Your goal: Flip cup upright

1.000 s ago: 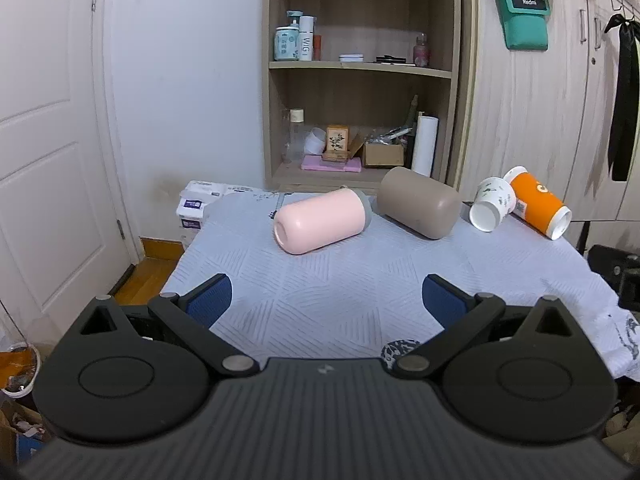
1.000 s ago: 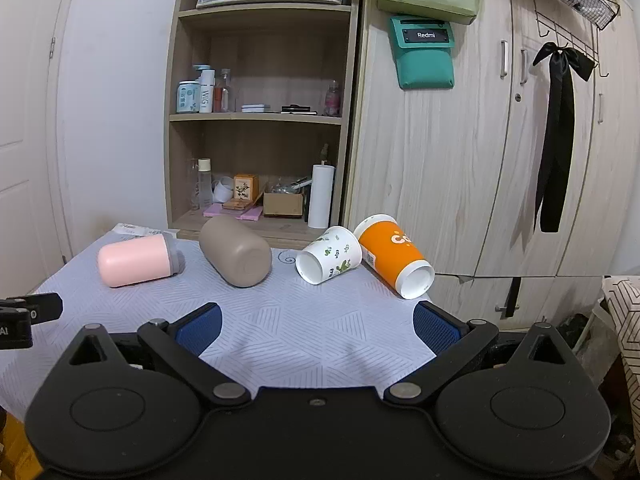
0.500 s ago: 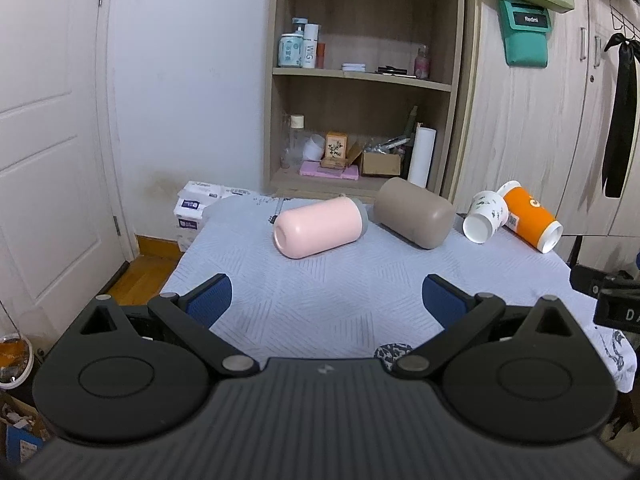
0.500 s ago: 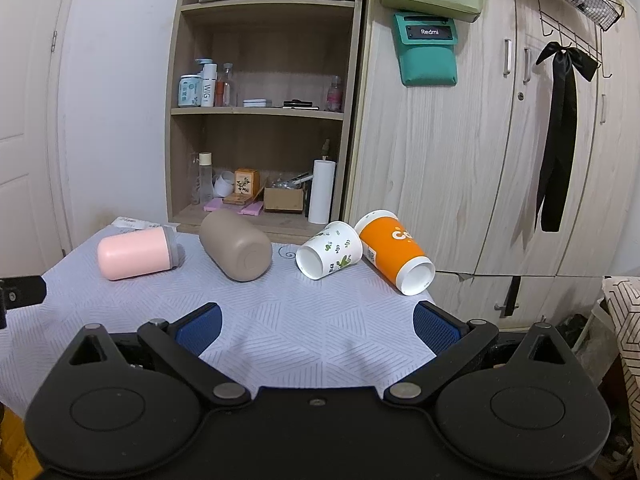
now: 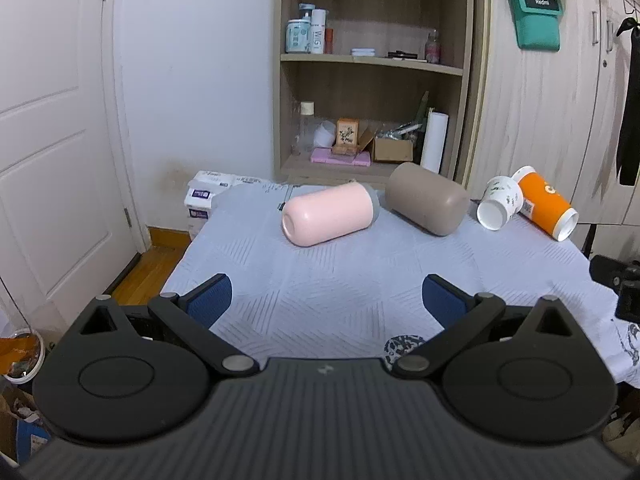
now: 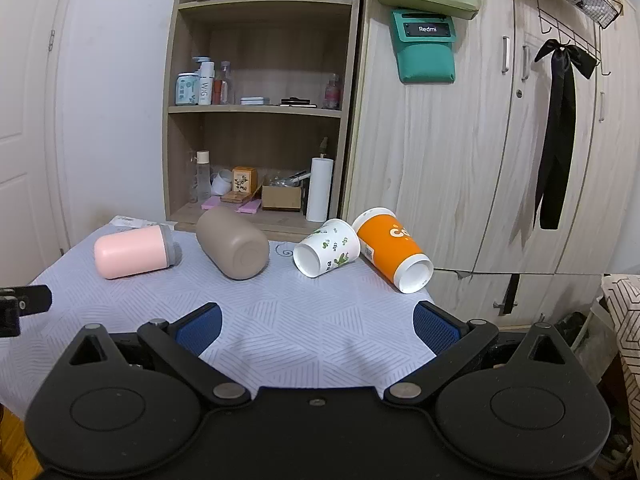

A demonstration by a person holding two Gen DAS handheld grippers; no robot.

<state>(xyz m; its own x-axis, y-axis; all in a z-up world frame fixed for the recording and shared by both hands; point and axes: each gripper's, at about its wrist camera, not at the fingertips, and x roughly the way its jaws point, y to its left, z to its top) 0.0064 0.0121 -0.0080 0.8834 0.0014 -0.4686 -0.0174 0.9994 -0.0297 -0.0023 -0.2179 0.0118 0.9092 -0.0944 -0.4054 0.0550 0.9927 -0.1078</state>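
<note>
Several cups lie on their sides across the far part of the table (image 5: 320,280): a pink cup (image 5: 328,214), a taupe cup (image 5: 426,198), a white leaf-print paper cup (image 5: 500,202) and an orange paper cup (image 5: 546,202). They also show in the right wrist view: pink cup (image 6: 134,252), taupe cup (image 6: 232,242), white cup (image 6: 326,247), orange cup (image 6: 394,249). My left gripper (image 5: 326,300) is open and empty, short of the pink cup. My right gripper (image 6: 316,322) is open and empty, short of the white cup.
A pale patterned cloth (image 6: 300,328) covers the table. A wooden shelf unit (image 6: 260,120) with bottles and boxes stands behind it, beside a wardrobe (image 6: 460,160). A white door (image 5: 52,140) is at the left. The orange cup lies near the table's right edge.
The left wrist view has shifted slightly, so the cups sit a little differently in frame. The right gripper has barely moved. Both grippers stay open; no cup has moved.
</note>
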